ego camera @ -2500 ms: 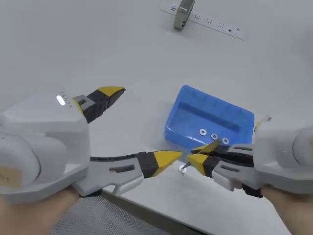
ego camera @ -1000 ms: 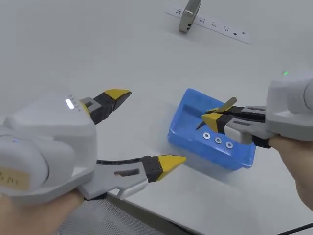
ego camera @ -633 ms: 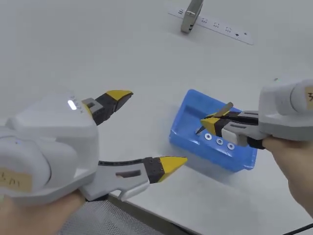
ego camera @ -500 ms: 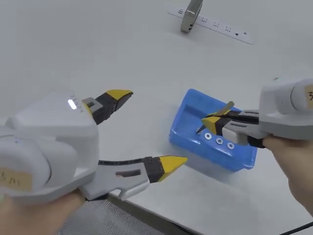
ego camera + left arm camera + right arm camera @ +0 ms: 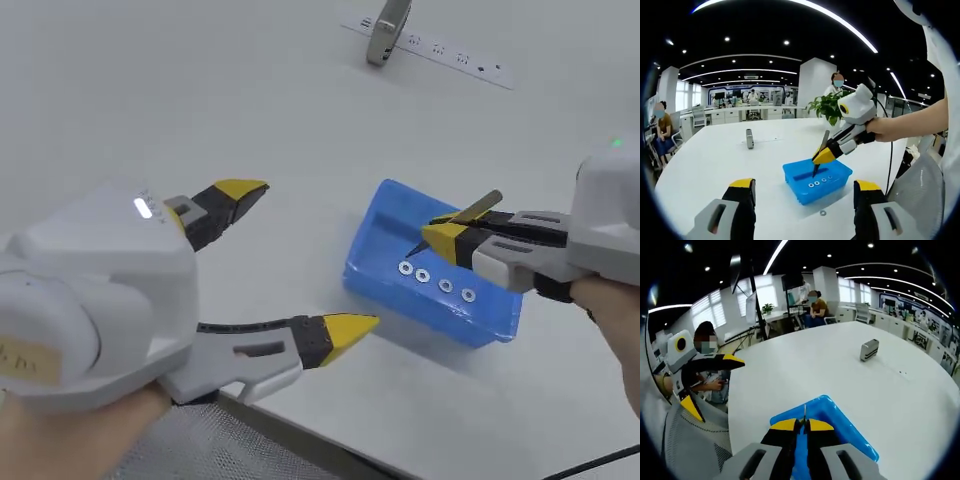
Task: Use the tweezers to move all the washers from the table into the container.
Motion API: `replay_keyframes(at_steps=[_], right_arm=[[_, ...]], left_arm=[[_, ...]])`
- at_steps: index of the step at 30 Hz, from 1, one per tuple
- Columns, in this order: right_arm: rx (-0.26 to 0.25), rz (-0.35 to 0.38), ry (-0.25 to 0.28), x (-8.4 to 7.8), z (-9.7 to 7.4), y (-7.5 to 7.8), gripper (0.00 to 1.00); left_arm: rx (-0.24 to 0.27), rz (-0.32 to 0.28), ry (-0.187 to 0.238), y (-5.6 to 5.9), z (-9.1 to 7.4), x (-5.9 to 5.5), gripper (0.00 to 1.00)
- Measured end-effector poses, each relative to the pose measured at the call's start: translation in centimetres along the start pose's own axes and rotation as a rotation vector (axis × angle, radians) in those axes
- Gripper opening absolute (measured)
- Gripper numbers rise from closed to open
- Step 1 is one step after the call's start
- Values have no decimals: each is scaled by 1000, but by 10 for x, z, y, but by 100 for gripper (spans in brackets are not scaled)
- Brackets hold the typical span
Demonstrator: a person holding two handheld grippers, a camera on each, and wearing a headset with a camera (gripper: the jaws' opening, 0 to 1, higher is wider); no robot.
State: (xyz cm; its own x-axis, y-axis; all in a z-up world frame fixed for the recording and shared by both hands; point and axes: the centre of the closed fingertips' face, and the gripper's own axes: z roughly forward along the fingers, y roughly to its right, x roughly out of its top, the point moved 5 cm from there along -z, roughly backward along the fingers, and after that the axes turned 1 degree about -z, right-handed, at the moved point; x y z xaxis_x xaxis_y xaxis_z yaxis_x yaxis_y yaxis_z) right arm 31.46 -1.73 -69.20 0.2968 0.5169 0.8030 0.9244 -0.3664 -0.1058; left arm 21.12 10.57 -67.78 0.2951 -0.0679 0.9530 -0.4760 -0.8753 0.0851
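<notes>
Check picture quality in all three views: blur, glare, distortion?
Head view: soft even light, washers in the blue container sharp. Left gripper view: heavy fisheye bending, ceiling lights glare, loose washer on the table tiny. Right gripper view: same bending, bright windows.

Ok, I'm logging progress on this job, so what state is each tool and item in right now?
left tool: open, jaws wide apart, holding nothing.
right tool: shut on the tweezers.
tweezers: gripped, tips pointing down into the container.
container: holds four washers in a row.
loose washer: lying on the table, outside the container, not yet moved.
</notes>
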Motion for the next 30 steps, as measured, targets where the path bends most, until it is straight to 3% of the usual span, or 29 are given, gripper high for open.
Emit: replay_keyframes(at_steps=[5, 14, 23, 30], right_arm=[[64, -21, 24, 3, -5, -21, 3], [158, -52, -53, -24, 14, -49, 3], [209, -72, -126, -45, 32, -58, 3], [213, -107, -168, -53, 39, -59, 3]], left_arm=[[-5, -1, 6, 1, 0, 1, 82], [-11, 0, 8, 2, 0, 1, 82], [-12, -4, 13, 2, -1, 2, 82], [-15, -2, 10, 2, -1, 1, 82]])
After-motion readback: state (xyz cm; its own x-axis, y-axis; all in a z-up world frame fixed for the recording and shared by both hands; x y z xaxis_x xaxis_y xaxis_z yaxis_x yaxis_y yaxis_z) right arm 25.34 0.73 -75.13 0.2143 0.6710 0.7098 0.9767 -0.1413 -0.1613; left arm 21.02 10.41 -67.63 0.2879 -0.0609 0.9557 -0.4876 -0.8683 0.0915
